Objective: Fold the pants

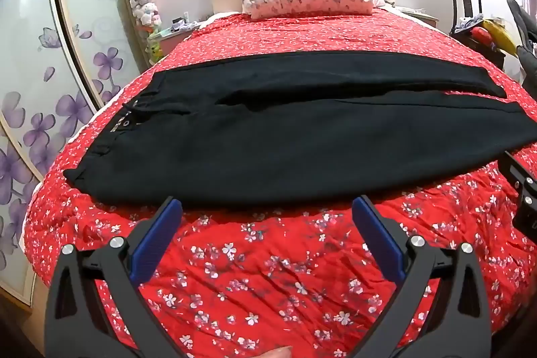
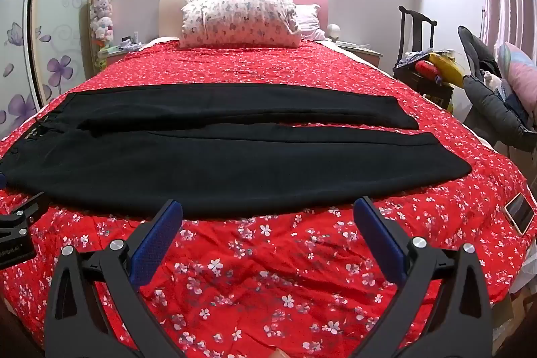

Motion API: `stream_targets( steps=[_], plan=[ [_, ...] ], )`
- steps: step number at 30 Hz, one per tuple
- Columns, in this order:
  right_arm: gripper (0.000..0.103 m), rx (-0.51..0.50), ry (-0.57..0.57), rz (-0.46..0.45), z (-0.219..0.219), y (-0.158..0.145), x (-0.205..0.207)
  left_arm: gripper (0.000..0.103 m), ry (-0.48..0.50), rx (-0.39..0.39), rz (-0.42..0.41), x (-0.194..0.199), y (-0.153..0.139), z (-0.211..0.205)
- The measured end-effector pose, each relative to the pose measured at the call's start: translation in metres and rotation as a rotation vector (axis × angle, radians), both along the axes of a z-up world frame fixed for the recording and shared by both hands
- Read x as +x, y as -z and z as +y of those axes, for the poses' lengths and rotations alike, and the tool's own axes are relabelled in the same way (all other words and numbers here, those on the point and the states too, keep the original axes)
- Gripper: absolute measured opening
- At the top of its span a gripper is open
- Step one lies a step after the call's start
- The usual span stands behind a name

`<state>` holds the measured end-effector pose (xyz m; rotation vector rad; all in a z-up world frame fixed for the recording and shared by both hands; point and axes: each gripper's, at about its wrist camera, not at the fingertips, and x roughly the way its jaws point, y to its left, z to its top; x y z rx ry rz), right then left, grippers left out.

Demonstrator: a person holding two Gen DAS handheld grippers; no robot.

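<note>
Black pants lie flat across the red floral bedspread, waistband at the left, both legs stretched to the right, side by side. They also show in the right wrist view. My left gripper is open and empty, hovering just short of the pants' near edge toward the waist end. My right gripper is open and empty, just short of the near leg's edge. Part of the right gripper shows at the right edge of the left wrist view.
A floral pillow rests against the headboard. A phone lies on the bedspread at the right. A dark chair with clothes and a grey seat stand right of the bed. A wardrobe with purple flowers stands at the left.
</note>
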<state>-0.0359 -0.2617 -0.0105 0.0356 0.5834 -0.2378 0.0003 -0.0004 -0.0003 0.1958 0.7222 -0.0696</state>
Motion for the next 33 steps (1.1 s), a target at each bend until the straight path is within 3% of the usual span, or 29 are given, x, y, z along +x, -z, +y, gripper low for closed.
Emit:
stream_targets(
  steps=[33],
  plan=[
    [0.102,0.006,0.0,0.004,-0.0016,0.0003,0.0002,0.101,0.004,-0.002,-0.008,-0.0019,-0.0001,-0.0012]
  ],
)
